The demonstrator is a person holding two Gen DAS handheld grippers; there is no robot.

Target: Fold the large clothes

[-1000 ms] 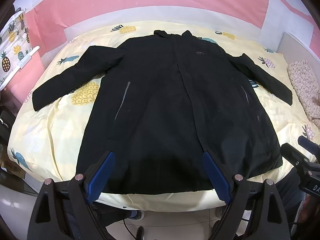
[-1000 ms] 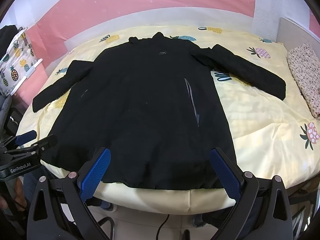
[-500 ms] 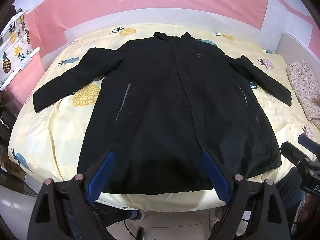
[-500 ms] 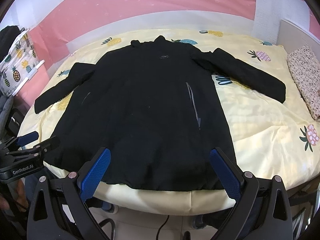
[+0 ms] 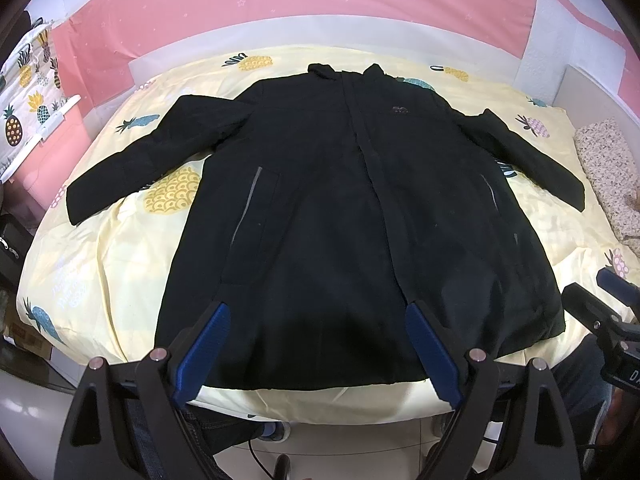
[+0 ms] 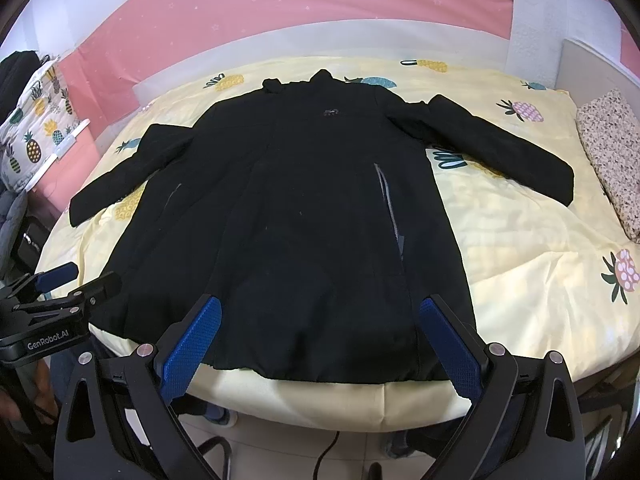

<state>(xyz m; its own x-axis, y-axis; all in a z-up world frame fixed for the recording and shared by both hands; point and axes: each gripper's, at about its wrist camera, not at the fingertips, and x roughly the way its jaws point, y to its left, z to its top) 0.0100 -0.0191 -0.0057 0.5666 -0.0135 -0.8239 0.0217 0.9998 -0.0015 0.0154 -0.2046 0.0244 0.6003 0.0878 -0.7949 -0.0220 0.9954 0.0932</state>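
A long black coat (image 5: 344, 208) lies flat and face up on the bed, collar at the far side, hem at the near edge, both sleeves spread outward. It also shows in the right wrist view (image 6: 296, 216). My left gripper (image 5: 316, 320) is open and empty, held above the hem near its middle. My right gripper (image 6: 320, 312) is open and empty above the hem further right. The left sleeve (image 5: 132, 160) and the right sleeve (image 6: 500, 152) lie flat on the sheet.
The bed has a yellow pineapple-print sheet (image 5: 100, 264). A floral pillow (image 6: 612, 152) lies at the right edge. A pink wall (image 5: 280, 4) stands behind. A pineapple-print bag (image 5: 28, 92) hangs at the left. The floor and a cable (image 6: 324, 456) lie below the bed edge.
Both grippers have drifted slightly back and up from the bed, so the coat sits a little lower in both views. The coat has not moved.
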